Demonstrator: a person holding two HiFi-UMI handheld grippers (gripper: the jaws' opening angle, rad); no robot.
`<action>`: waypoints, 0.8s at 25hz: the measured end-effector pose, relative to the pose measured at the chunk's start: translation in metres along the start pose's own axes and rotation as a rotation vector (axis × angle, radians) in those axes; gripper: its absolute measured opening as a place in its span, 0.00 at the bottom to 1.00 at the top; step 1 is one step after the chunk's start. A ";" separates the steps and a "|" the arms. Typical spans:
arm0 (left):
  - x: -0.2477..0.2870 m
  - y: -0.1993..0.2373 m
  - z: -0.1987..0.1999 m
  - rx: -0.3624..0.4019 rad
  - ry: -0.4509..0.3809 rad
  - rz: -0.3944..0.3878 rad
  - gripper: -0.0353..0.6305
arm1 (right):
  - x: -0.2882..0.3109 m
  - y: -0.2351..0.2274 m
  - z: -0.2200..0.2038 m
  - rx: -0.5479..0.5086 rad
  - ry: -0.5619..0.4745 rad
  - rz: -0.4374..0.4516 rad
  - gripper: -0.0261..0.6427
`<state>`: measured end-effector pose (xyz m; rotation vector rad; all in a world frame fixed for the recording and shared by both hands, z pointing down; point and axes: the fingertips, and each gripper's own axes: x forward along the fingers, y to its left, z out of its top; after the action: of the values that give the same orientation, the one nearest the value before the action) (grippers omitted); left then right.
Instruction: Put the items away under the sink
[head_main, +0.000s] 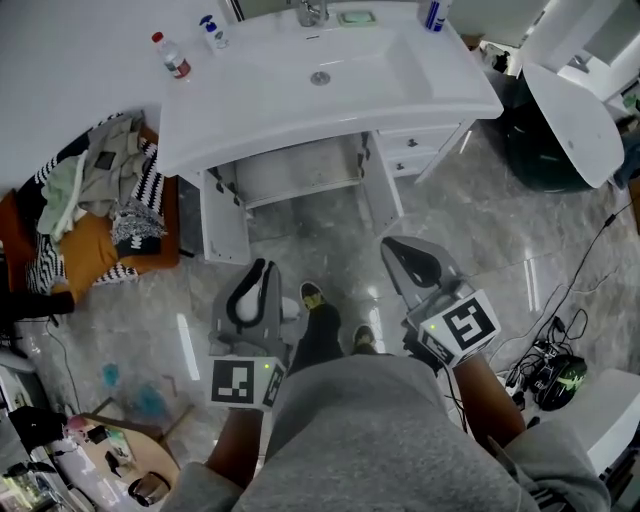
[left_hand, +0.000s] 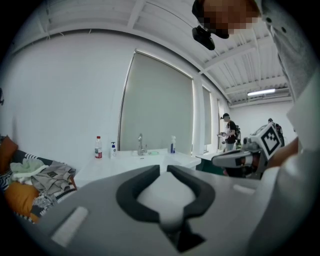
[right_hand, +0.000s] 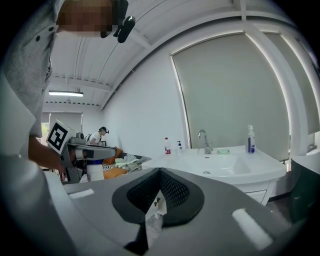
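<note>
White bottle (right_hand: 95, 172) with a blue band is clamped in the left gripper (left_hand: 163, 169), seen side-on only from the right gripper view; the left gripper view shows just a white bulge. The right gripper (right_hand: 160, 172) pinches a thin white packet (right_hand: 155, 210), and only the head view shows the open cabinet (head_main: 300, 172) under the sink (head_main: 300, 120) ahead.

- The room is bright and even; a ceiling lamp (left_hand: 261, 92) glows, and the blind (right_hand: 235, 95) shines pale.
- The shiny floor (head_main: 190, 345) gives white glare streaks.
- Both gripper views bend strongly, with black corners.
- Near the lens, my left tongs (left_hand: 163, 169) and right tongs (right_hand: 159, 172) look soft.
</note>
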<state>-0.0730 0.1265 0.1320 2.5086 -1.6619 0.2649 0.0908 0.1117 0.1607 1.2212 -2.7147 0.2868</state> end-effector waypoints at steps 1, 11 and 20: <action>0.005 0.005 0.000 -0.001 0.001 -0.005 0.13 | 0.008 -0.001 0.002 -0.001 0.003 0.001 0.03; 0.036 0.065 0.012 -0.034 -0.007 -0.026 0.13 | 0.077 0.006 0.027 -0.030 0.023 0.006 0.03; 0.054 0.098 0.014 -0.053 -0.026 -0.050 0.13 | 0.112 0.008 0.036 -0.042 0.036 -0.021 0.03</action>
<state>-0.1416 0.0372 0.1297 2.5209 -1.5908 0.1818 0.0090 0.0270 0.1494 1.2207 -2.6619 0.2451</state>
